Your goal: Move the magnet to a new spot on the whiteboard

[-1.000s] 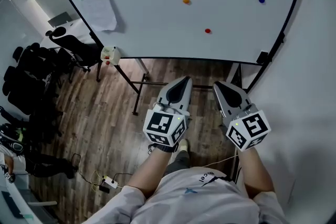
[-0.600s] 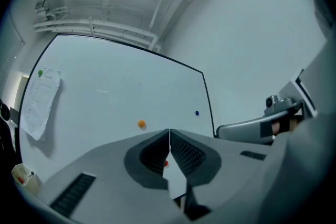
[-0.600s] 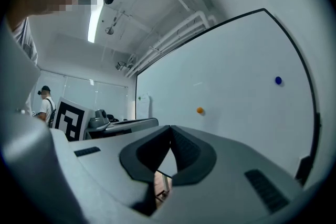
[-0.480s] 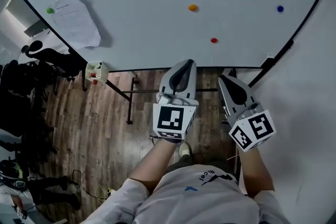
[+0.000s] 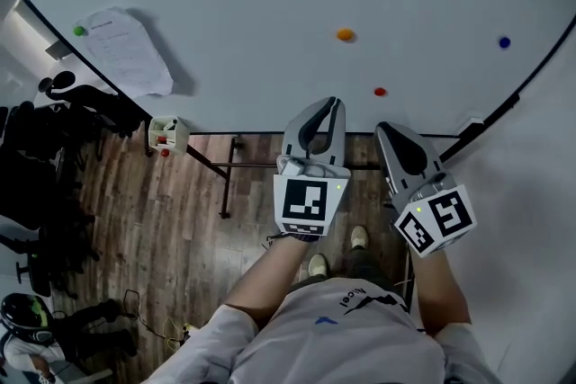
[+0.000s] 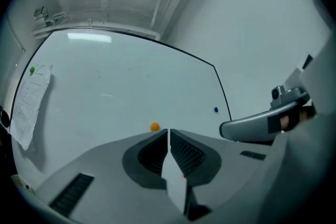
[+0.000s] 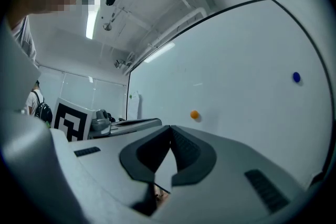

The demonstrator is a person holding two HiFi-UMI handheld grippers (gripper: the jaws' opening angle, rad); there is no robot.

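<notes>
The whiteboard (image 5: 270,4) carries an orange magnet (image 5: 345,34), a red magnet (image 5: 380,91), a blue magnet (image 5: 504,41) and a green magnet (image 5: 79,31) that pins a paper sheet (image 5: 121,49). My left gripper (image 5: 335,103) is shut and empty, its tip at the board's lower edge, below the orange magnet and left of the red one. In the left gripper view the orange magnet (image 6: 154,126) shows just above the closed left gripper (image 6: 168,131). My right gripper (image 5: 385,129) is shut and empty, below the red magnet. The right gripper view shows the orange magnet (image 7: 195,114) beyond the right gripper (image 7: 170,127).
A small marker box (image 5: 166,133) hangs at the board's lower left corner. The board's stand legs (image 5: 225,180) rest on a wooden floor. Dark chairs (image 5: 45,157) crowd the left side. A white wall (image 5: 540,220) runs along the right.
The board has come nearer and fills more of the head view. My left gripper has risen until its tip reaches the board's lower edge. Both grippers have stayed shut.
</notes>
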